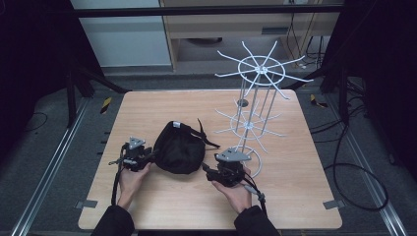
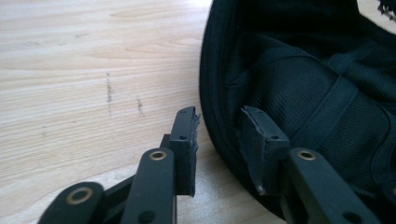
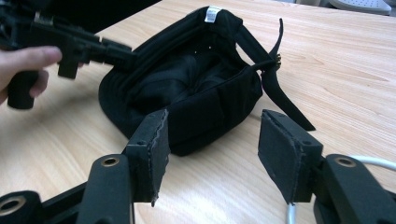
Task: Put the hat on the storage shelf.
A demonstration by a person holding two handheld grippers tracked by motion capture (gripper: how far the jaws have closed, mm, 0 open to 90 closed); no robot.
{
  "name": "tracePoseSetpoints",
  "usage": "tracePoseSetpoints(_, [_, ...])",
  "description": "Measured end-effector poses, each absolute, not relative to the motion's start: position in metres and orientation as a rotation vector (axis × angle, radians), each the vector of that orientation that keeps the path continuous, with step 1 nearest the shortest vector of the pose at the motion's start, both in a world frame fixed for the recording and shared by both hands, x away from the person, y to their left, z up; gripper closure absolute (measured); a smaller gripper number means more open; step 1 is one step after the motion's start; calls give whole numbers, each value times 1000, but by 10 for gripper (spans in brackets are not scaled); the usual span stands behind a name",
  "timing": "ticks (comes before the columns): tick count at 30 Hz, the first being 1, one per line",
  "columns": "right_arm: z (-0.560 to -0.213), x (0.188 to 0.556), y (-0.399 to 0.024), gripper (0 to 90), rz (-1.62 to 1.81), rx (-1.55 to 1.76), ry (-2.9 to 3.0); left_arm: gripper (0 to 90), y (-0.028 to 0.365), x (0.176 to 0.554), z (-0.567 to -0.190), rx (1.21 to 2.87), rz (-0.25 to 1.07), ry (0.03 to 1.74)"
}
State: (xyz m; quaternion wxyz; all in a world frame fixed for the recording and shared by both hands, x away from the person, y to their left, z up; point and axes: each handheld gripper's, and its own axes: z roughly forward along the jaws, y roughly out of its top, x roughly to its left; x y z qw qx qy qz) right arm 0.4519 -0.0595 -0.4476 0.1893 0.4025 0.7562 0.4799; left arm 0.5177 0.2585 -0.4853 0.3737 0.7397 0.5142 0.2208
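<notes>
With the black cap lying upturned mid-counter, soft and floppy, I see the left claw straddling its stiffer brim edge at 9 o'clock, not yet pinching, and the right claw wide, empty, at 4 o'clock.

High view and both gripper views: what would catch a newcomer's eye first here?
A black fabric cap, lying upside down near the middle of the light wooden table, draws the eye first. To its right rises a tall white wire display rack with spoke-like arms. The left hand-held gripper straddles the cap's rim with a small gap still showing, while the right hand-held gripper stands open just short of the cap.
</notes>
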Motion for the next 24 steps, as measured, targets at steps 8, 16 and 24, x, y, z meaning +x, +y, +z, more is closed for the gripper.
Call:
tracePoseSetpoints(8, [-454,453,-51,424,1356,1143,2113,763,259,517,-485,1896,543,1352])
tracePoseSetpoints(16, [-460,453,-37,404,1376,1143,2091,827,258,509,-479,1890,523,1367])
tracePoseSetpoints(24, [-469,459,-17,388,1346,1190,2082,833,261,480,-471,1893,552,1330])
